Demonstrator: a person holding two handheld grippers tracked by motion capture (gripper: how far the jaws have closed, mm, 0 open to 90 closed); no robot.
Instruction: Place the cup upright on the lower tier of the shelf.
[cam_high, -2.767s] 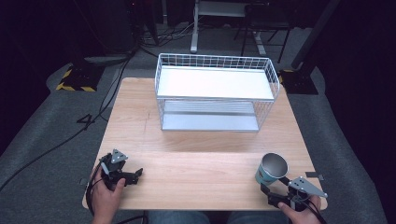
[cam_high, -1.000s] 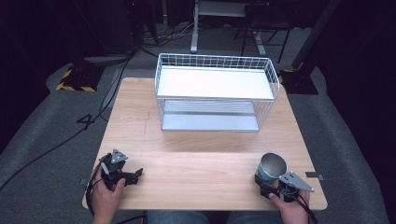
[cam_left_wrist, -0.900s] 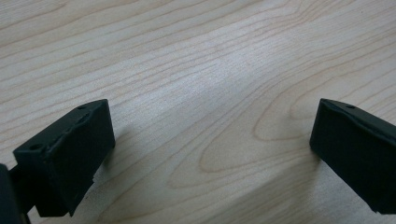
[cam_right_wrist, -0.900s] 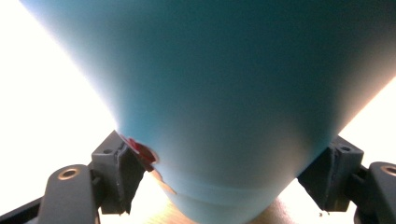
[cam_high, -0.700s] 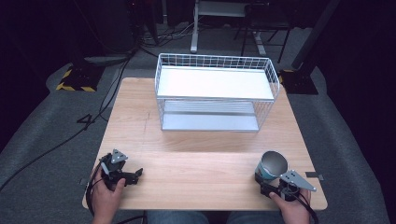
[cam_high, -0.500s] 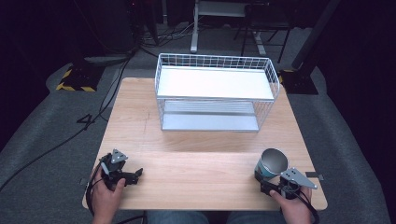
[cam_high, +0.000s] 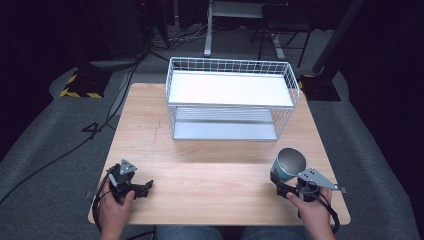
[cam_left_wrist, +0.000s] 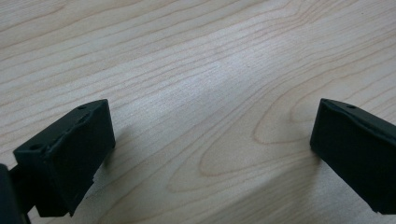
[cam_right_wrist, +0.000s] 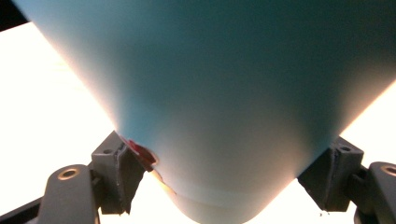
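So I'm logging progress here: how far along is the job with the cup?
Done: the right tongs have closed on the blue cup, their jaws pressing its sides near the base in the right gripper view. In hand: the cup is held tilted at the table's near right corner. Left: carrying it on, probably to the wire rack, whose shelves look empty. The left tongs sit open, idle.
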